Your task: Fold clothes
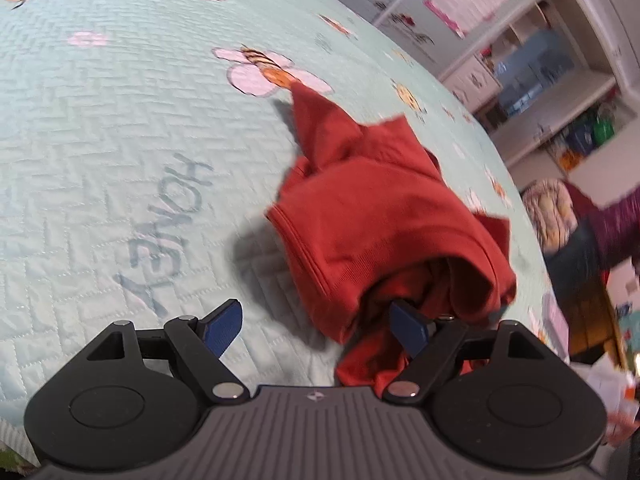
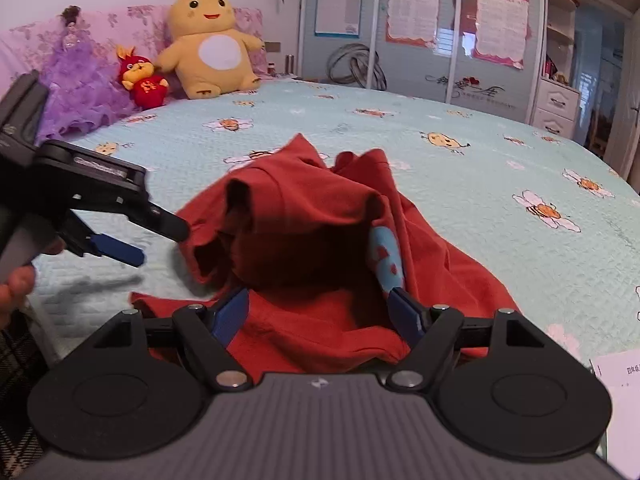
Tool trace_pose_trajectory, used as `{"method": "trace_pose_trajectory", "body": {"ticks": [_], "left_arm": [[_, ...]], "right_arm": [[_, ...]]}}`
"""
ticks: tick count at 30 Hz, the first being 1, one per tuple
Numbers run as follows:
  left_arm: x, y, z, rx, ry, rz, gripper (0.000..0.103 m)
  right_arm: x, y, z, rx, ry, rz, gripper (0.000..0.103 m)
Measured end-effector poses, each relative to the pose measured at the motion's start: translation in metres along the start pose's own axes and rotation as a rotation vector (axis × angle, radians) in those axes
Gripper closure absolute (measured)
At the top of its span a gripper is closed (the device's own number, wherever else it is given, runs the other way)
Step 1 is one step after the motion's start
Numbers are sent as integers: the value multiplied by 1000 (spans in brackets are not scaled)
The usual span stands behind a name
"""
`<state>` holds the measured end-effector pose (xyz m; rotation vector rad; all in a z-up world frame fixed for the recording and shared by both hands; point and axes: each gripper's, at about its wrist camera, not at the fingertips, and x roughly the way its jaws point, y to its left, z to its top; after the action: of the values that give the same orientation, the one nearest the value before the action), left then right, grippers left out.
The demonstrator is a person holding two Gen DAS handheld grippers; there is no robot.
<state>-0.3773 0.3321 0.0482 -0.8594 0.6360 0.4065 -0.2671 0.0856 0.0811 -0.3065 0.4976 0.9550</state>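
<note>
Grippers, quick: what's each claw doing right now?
Left claw: open, gripping nothing; red garment drapes over one finger.
Right claw: open, red garment lying between its fingers, not pinched.

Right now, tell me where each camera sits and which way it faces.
Left wrist: on the left claw, angled down at the red garment on the bee-print bedspread; a purple sleeve shows at right.
Right wrist: on the right claw, facing across the bed toward the yellow plush toy; a hand holds the left claw.
Shared: garment, bedspread.
</note>
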Motion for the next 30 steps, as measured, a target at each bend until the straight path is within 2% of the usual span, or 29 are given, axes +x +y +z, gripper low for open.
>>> {"method": "trace_pose_trajectory", "body": {"ticks": [7,10,12,14,17,20,23,24,25,26,27,28,29,30], "left_arm": [[2,7,10,-28,-24,-10,19],[10,6,10,-13,10,-13,19],[19,10,10,-38,45,-28,19],[28,17,11,-89,62,-42,19],[36,22,15,-128,58,-64,18],[48,23,22,-172,76,-124,17],[60,29,27,-269,106,-221,19],[62,28,27,-290,115,-258,28],[64,27,27,-307,122,-294,41],[62,24,26,-303,120,-318,47],[60,20,25,-297,117,-340,59],[55,15,25,-276,105,-351,81],[49,9,26,-254,92,-362,89],[42,3,27,-238,75,-374,92]], "right_arm": [[33,2,19,-103,-46,-8,26],[50,5,23,-181,-66,-63,21],[61,6,21,-226,-47,-103,21],[68,3,17,-236,-22,-138,21],[59,-4,11,-183,-17,-109,21],[54,-10,5,-155,-6,-99,21],[59,-13,0,-164,24,-142,21],[61,-14,-1,-156,32,-153,21],[62,-17,0,-133,36,-153,21],[62,-20,0,-107,41,-147,21],[62,-24,-1,-81,45,-142,21],[62,-28,-3,-56,49,-139,21],[62,-32,-6,-30,53,-136,21],[61,-36,-8,-4,58,-133,22]]}}
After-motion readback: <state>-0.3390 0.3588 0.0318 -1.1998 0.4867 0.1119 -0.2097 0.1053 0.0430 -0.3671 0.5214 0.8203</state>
